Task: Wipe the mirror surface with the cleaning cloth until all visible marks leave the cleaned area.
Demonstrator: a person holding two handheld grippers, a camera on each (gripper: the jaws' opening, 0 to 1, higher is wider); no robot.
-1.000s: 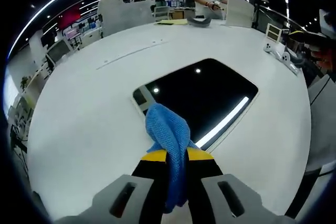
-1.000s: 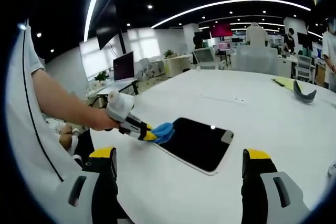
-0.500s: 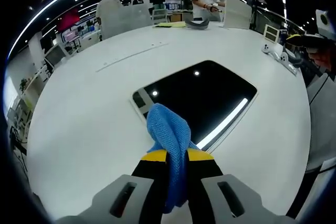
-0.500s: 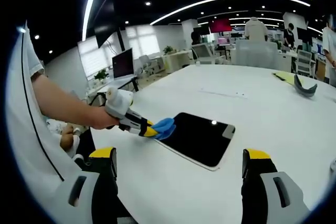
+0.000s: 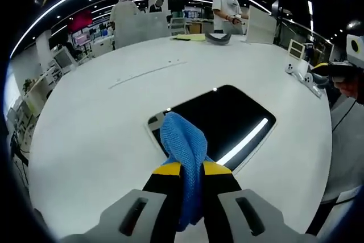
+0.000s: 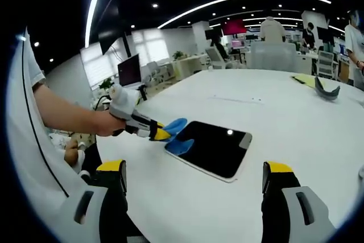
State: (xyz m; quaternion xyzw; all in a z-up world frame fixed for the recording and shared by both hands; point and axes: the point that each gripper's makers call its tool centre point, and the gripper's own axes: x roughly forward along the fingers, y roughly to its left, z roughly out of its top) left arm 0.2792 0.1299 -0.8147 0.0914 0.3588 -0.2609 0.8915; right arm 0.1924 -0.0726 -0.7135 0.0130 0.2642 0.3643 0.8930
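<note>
The mirror (image 5: 219,120) lies flat on the white tabletop (image 5: 91,140), a dark rounded rectangle reflecting ceiling lights. The left gripper (image 5: 191,169) has its jaws clamped on the blue cleaning cloth (image 5: 183,140), whose bunched free end sits over the mirror's near corner. In the right gripper view the left gripper (image 6: 161,134) is lifted a little above that corner, while part of the cleaning cloth (image 6: 179,145) hangs down and appears to rest on the mirror (image 6: 213,148) edge.

By my reading, wiping is only starting: the cloth is at one corner and most of the glass lies beyond it. No marks can be made out on the mirror at this size, so how much is cleaned cannot be told. The next move calls for pressing the cloth flat onto the glass and sweeping it away from that corner across the mirror, overlapping passes, without shoving the mirror along the tabletop.

The right gripper (image 6: 193,194) hangs well back from the mirror with its jaws wide apart and nothing between them; it could steady the mirror's frame if it slides.

Far beyond the mirror lie a yellow sheet (image 5: 190,37) and a curved grey object (image 5: 218,38), and a white device (image 5: 301,68) sits off to one side. A person (image 5: 226,7) stands past the tabletop's far edge. Nothing stands on the tabletop near the mirror to block a stroke.
</note>
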